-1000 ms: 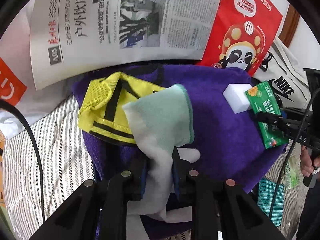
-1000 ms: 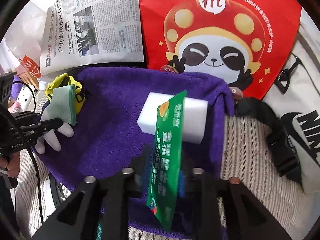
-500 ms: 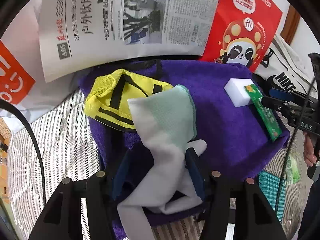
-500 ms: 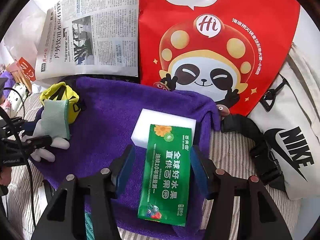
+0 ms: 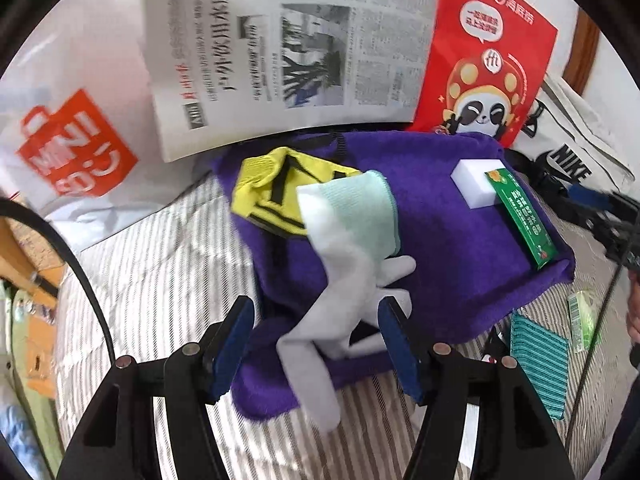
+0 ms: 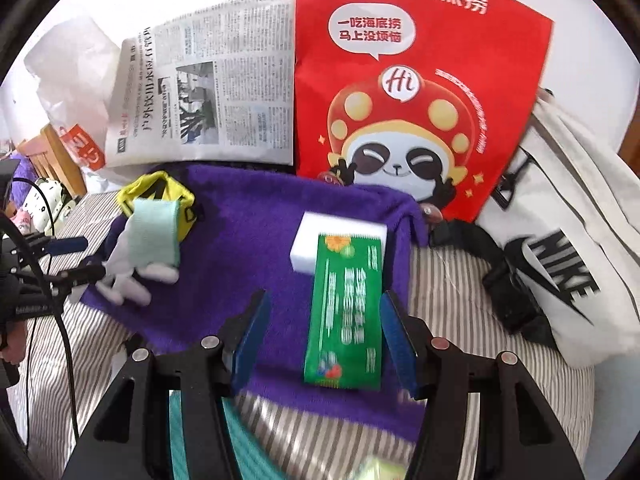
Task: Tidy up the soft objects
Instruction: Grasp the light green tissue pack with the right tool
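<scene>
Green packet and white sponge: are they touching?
Touching. The right wrist view shows the green packet's top end lying over the white sponge's front edge, no gap between them; the open right tool straddles the packet.

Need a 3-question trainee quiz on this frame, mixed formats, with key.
1. True or false: the left gripper is shut on the glove.
2. What does the top end of the green packet rest on? A) newspaper B) sponge C) red bag
3. Fill in: the glove's cuff overlaps the ____ pouch.

Key:
1. False. Both grippers are open; the glove lies loose on the purple towel, its fingers between the left jaws.
2. B. The packet overlaps the white sponge, in front of the open right gripper.
3. Yellow. The yellow pouch sits under the cuff.
</scene>
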Motion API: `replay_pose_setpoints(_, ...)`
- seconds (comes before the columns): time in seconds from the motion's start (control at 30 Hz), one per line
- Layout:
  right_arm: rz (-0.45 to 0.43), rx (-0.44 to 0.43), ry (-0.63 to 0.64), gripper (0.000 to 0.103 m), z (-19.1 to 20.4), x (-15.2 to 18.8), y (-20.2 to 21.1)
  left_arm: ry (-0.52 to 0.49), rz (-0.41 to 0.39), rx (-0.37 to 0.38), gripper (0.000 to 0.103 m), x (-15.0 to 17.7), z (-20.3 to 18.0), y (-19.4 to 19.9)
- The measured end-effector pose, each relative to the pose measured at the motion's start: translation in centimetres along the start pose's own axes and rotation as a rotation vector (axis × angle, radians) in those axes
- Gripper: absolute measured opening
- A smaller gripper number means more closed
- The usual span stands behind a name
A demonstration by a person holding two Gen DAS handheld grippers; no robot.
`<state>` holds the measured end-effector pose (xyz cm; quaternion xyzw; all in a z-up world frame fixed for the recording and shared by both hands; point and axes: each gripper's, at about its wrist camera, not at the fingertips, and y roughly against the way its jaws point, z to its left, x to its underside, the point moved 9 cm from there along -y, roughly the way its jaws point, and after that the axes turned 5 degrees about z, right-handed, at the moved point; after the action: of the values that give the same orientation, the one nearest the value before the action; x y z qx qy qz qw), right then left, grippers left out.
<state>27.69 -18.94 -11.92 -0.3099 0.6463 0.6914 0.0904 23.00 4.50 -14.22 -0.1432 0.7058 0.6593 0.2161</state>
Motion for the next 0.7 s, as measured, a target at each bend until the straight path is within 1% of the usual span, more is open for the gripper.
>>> replay_pose_setpoints(0.07,-0.007,0.003,-0.003,0.057,-0.2,1.1,1.2,0.006,-0.009,0.022,0.062,0.8,-0.1,1.0)
replay_pose_setpoints(0.17,0.002,-0.002,-0.022,0.061,-0.9,3.3,2.5,0.002,-0.026,0.028,0.062,1.7,-0.5,2.4)
replay_pose_setpoints(0.23,0.015,0.016,-0.042,0.061,-1.7,4.6,2.9,-0.004,-0.030,0.022,0.062,2.3,-0.9,3.1)
replay_pose_setpoints(0.33,0.061,0.049,-0.100,0.062,-3.7,7.3,3.1,-0.012,-0.043,0.042,0.062,3.1,-1.7,4.1)
replay_pose_setpoints(0.47,0.120,0.044,-0.190,0.062,-5.3,10.7,2.7,-0.013,-0.043,0.074,0.062,4.1,-2.9,4.6)
replay_pose_setpoints(0.57,0.167,0.045,-0.248,0.062,-5.7,12.8,1.7,-0.017,-0.031,0.090,0.062,4.9,-3.8,4.5)
replay_pose_setpoints(0.7,0.194,0.029,-0.293,0.062,-5.5,14.0,0.2,-0.029,-0.019,0.103,0.062,6.1,-4.7,4.5)
